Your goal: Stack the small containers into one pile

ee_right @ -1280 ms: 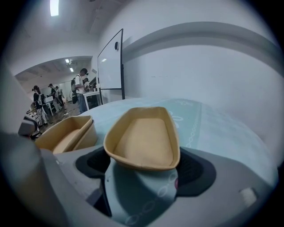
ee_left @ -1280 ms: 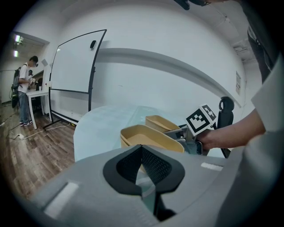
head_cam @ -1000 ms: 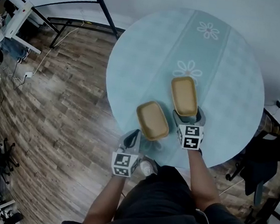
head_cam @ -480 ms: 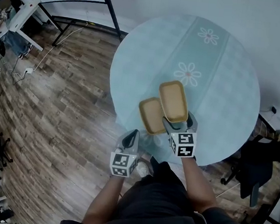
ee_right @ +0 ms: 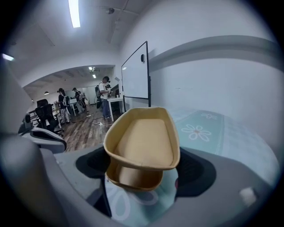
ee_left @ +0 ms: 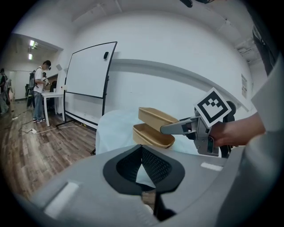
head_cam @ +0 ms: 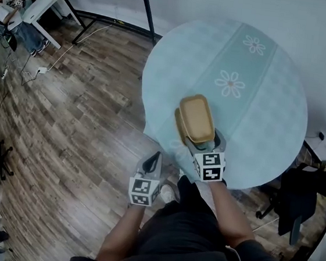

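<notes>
Two tan, shallow containers are in play. My right gripper is shut on the near rim of one container and holds it a little above the other. The lower container rests on the round light-blue table, only its left rim peeking out. The right gripper view shows the held container hovering over the lower one, slightly offset. My left gripper hangs off the table's near edge, its fingers meeting at the tip with nothing in them. From the left gripper view, both containers are apart by a thin gap.
The table carries a flower-print runner. Wooden floor lies to the left, with a black stand's legs and a white desk further off. A whiteboard stands by the wall. A dark chair sits at the right.
My right gripper has carried its container leftward, from beside the other container to directly above it. The left gripper has stayed shut near the table's front edge.
</notes>
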`<state>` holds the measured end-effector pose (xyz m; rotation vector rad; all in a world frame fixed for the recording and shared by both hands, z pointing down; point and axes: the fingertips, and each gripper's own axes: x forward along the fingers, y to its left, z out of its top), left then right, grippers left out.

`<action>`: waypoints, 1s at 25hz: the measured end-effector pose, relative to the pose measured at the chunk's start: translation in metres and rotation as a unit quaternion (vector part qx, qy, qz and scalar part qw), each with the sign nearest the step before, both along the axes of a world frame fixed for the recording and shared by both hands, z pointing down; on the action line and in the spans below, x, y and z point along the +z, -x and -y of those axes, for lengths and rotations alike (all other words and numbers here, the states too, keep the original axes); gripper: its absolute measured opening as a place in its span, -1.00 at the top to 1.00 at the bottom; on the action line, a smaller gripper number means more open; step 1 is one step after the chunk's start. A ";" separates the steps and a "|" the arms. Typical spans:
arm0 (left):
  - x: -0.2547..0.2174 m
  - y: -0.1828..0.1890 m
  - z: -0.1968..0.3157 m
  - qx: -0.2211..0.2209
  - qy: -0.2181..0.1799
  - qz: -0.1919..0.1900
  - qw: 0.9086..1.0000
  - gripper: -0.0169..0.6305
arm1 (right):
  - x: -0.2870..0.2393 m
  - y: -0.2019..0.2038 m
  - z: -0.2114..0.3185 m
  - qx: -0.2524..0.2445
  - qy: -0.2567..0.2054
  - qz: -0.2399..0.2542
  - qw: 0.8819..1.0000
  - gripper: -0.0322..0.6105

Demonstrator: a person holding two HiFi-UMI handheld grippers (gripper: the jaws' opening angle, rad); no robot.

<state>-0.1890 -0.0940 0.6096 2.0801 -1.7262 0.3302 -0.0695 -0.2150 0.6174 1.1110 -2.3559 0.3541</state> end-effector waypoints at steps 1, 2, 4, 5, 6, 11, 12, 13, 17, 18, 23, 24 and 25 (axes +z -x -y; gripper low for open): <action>0.002 0.002 -0.005 -0.003 0.002 -0.001 1.000 0.97 | 0.002 0.003 -0.003 -0.003 0.002 -0.002 1.000 -0.53; 0.003 0.004 -0.010 -0.005 0.003 -0.002 1.000 0.97 | 0.004 0.006 -0.005 -0.004 0.004 -0.004 1.000 -0.53; 0.007 0.007 -0.016 -0.007 0.005 -0.003 1.000 0.97 | 0.008 0.009 -0.009 -0.003 0.009 -0.007 1.000 -0.53; 0.007 0.009 -0.018 -0.008 0.005 -0.003 1.000 0.97 | 0.010 0.011 -0.011 -0.004 0.011 -0.010 1.000 -0.53; 0.007 0.011 -0.020 -0.009 0.005 -0.003 1.000 0.97 | 0.013 0.012 -0.013 -0.004 0.013 -0.013 1.000 -0.53; 0.005 0.021 -0.027 -0.010 0.000 -0.002 1.000 0.97 | 0.027 0.014 -0.019 0.002 0.026 -0.031 0.999 -0.53; 0.005 0.023 -0.029 -0.010 0.001 -0.003 1.000 0.97 | 0.030 0.014 -0.020 0.004 0.028 -0.033 0.999 -0.53; 0.006 0.025 -0.032 -0.009 0.001 -0.003 1.000 0.97 | 0.031 0.016 -0.021 0.005 0.031 -0.035 0.999 -0.53; 0.007 0.026 -0.038 -0.002 0.001 -0.004 1.000 0.97 | 0.036 0.020 -0.022 0.002 0.044 -0.041 0.998 -0.53; 0.007 0.025 -0.039 -0.002 0.001 -0.005 1.000 0.97 | 0.036 0.020 -0.022 0.002 0.047 -0.042 0.998 -0.53; 0.009 0.023 -0.044 -0.003 0.000 -0.012 1.000 0.97 | 0.043 0.019 -0.025 -0.016 0.055 -0.064 0.996 -0.57; 0.008 0.023 -0.044 -0.003 -0.001 -0.013 1.000 0.97 | 0.043 0.019 -0.024 -0.018 0.055 -0.066 0.996 -0.59; 0.008 0.023 -0.044 -0.002 -0.002 -0.014 1.000 0.97 | 0.043 0.019 -0.024 -0.019 0.057 -0.068 0.996 -0.59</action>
